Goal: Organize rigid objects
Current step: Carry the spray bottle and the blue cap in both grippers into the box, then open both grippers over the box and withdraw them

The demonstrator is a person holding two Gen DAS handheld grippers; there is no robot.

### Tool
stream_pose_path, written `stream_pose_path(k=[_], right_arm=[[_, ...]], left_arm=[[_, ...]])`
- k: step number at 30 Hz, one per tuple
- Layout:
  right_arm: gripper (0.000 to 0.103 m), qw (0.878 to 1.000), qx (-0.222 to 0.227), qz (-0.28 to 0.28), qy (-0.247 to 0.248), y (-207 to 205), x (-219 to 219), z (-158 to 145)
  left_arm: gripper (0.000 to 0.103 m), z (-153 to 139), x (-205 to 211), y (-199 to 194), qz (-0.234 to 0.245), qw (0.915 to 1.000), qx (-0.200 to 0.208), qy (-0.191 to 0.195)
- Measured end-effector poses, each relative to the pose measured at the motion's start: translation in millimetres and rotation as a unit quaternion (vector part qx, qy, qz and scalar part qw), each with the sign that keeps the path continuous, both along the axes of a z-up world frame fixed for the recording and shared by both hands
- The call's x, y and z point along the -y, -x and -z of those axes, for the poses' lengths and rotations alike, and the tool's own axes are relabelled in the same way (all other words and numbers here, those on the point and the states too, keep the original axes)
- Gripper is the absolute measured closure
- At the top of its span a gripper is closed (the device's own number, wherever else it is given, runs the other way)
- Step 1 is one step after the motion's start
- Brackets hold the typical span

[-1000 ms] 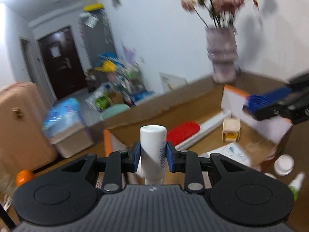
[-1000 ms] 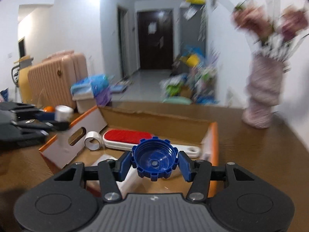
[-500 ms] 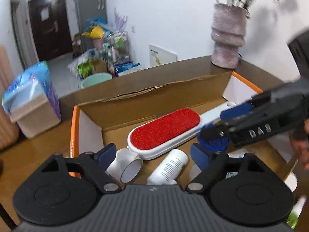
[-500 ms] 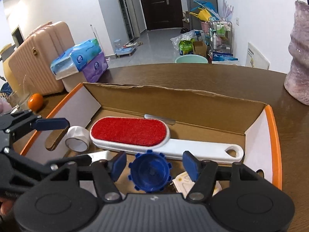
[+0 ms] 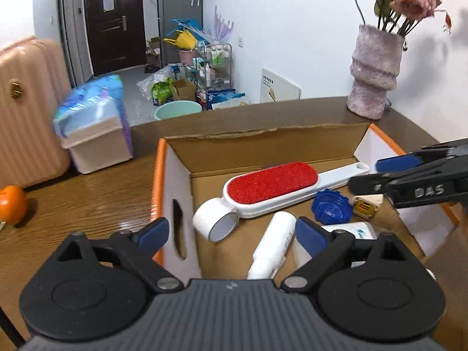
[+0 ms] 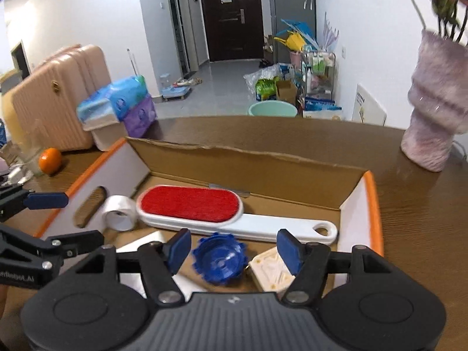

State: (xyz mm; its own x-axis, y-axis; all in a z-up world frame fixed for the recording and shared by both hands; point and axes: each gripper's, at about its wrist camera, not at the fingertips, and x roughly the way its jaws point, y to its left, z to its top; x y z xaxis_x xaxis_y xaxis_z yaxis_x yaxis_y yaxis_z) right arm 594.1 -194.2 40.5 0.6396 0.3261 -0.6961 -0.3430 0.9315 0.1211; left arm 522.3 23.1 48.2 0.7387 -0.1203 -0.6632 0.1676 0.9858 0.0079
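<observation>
The left gripper (image 5: 231, 235) is hovering spread over the white plastic bottle (image 5: 273, 247) lying in the open cardboard box (image 5: 263, 146), while the right gripper (image 6: 235, 251), lettered "DAS", is hanging agape above the blue ridged cap (image 6: 219, 263).

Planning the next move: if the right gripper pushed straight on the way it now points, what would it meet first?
Probably the blue cap, lying between the open right gripper fingers inside the cardboard box; the lint brush lies just beyond. Depth is uncertain.
</observation>
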Motion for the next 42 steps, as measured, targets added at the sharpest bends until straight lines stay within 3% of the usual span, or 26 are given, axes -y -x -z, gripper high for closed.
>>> stream_pose_path(k=[9, 14, 19, 22, 26, 31, 38, 42], right_arm=[[0.025, 0.998, 0.067, 0.017, 0.01, 85.5, 30.1, -82.1], [0.023, 0.995, 0.094, 0.034, 0.013, 134.7, 45.0, -110.2], [0.017, 0.988, 0.145, 0.05, 0.023, 193.8, 55.8, -124.8], [0.008, 0.98, 0.189, 0.058, 0.037, 227.3, 56.3, -123.6], [0.003, 0.969, 0.234, 0.069, 0.044, 262.4, 55.7, -112.1], [0.0, 0.96, 0.27, 0.077, 0.005, 297.6, 59.2, -91.8], [0.0, 0.957, 0.28, 0.079, -0.004, 336.9, 56.4, -46.4], [0.0, 0.955, 0.28, 0.096, -0.021, 357.5, 56.8, -19.8]], left_arm=[[0.0, -77.1, -4.3, 83.8, -0.013, 0.998, 0.06, -0.014], [0.0, -114.7, -3.9, 135.2, -0.013, 0.9938, 0.109, -0.014], [0.0, -129.9, -3.2, 181.7, -0.024, 0.9866, 0.161, -0.001], [0.0, -126.1, -0.6, 207.1, -0.028, 0.9796, 0.199, -0.004], [0.0, -114.3, 3.9, 231.1, -0.021, 0.9757, 0.218, -0.003], [0.0, -90.7, 4.1, 261.9, -0.039, 0.9706, 0.237, 0.017], [0.0, -50.1, 2.7, 301.5, -0.046, 0.9678, 0.246, 0.023], [0.0, -24.0, -3.7, 324.3, -0.044, 0.9724, 0.224, 0.048]])
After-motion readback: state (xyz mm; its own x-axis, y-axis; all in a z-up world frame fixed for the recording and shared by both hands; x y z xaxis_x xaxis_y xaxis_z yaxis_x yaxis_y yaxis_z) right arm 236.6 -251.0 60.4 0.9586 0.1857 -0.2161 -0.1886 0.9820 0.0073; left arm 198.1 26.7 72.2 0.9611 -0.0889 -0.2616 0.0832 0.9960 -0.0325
